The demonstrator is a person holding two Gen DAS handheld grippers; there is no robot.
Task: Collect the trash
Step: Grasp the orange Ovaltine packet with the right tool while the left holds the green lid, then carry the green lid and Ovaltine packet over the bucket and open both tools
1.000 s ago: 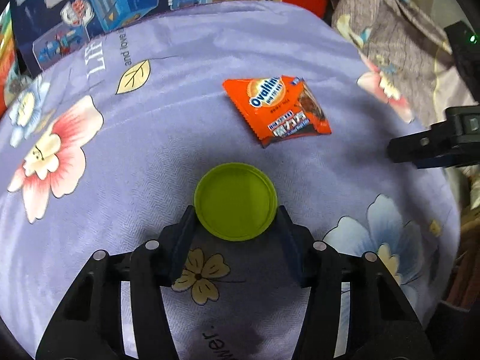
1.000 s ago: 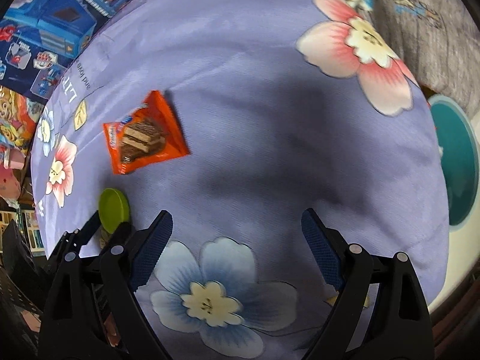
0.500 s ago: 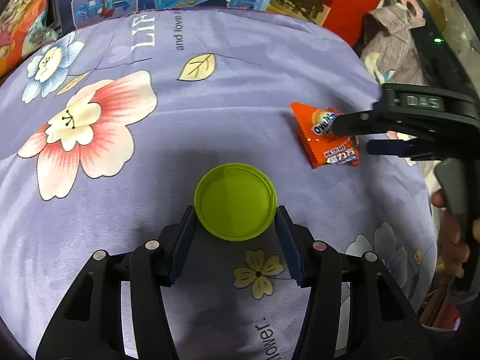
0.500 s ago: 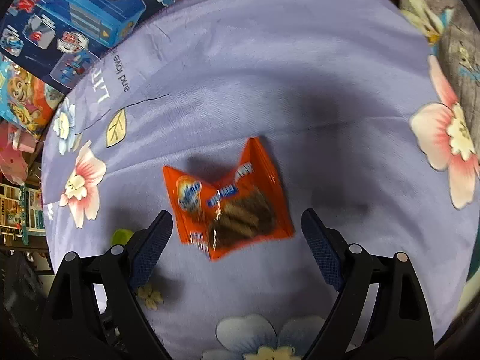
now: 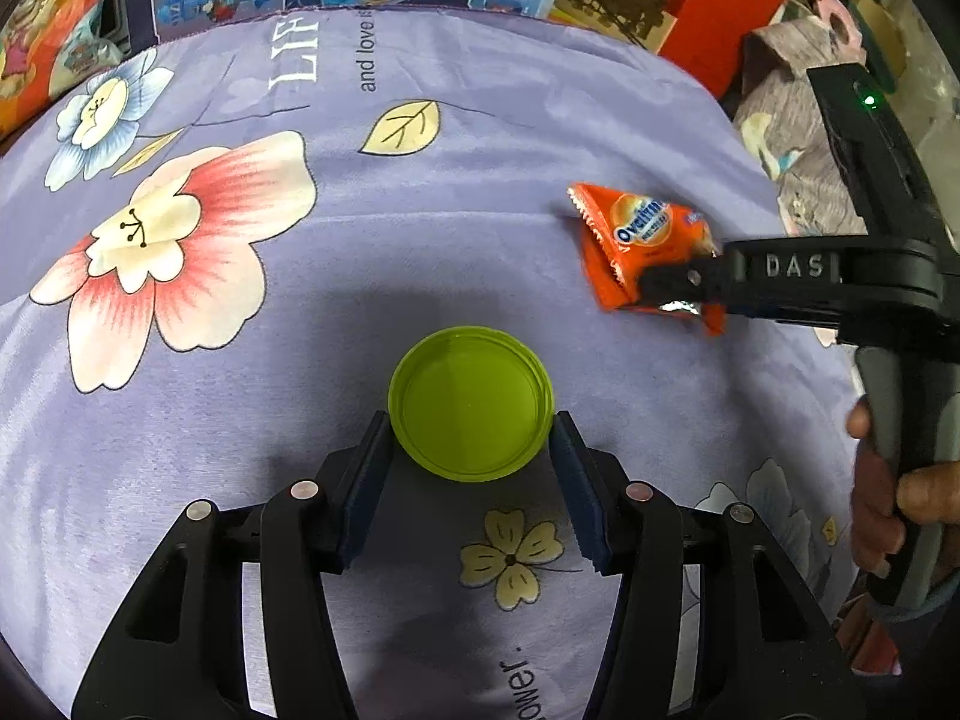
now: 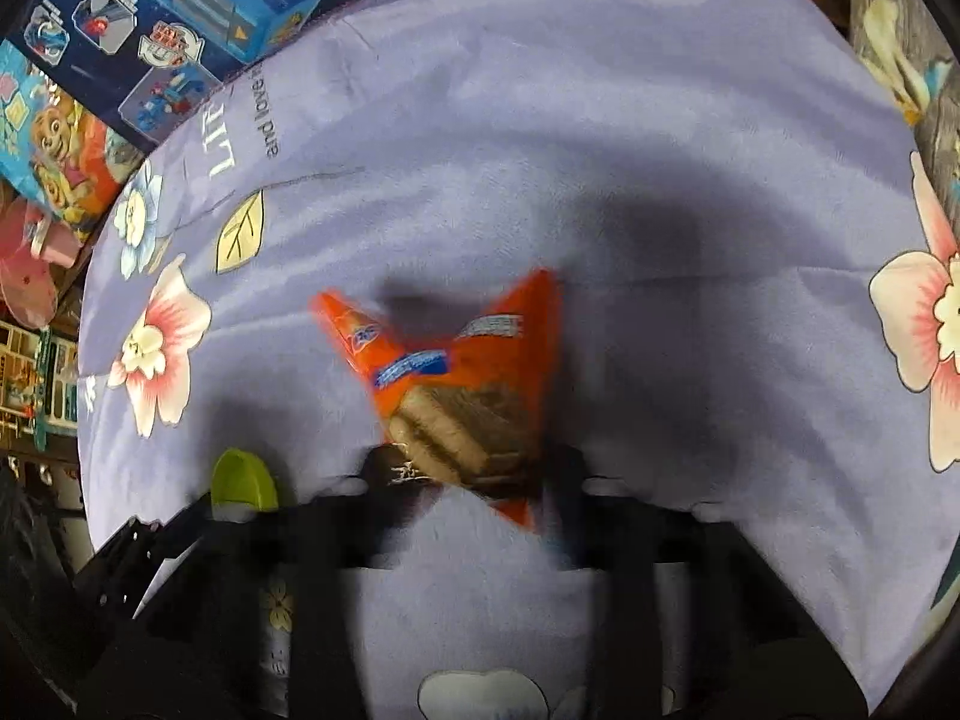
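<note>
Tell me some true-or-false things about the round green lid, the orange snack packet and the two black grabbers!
1. The left gripper is shut on the round lime-green plastic lid. True.
2. The crinkly orange Ovaltine snack packet lies flat and untouched. False: the right gripper pinches it, and it is crumpled.
3. The purple flowered cloth has a yellow leaf print. True.
4. The lid is stacked on the packet. False: they are apart, the packet off to the lid's right in the left wrist view.
5. The lid is red. False: it is lime green.
</note>
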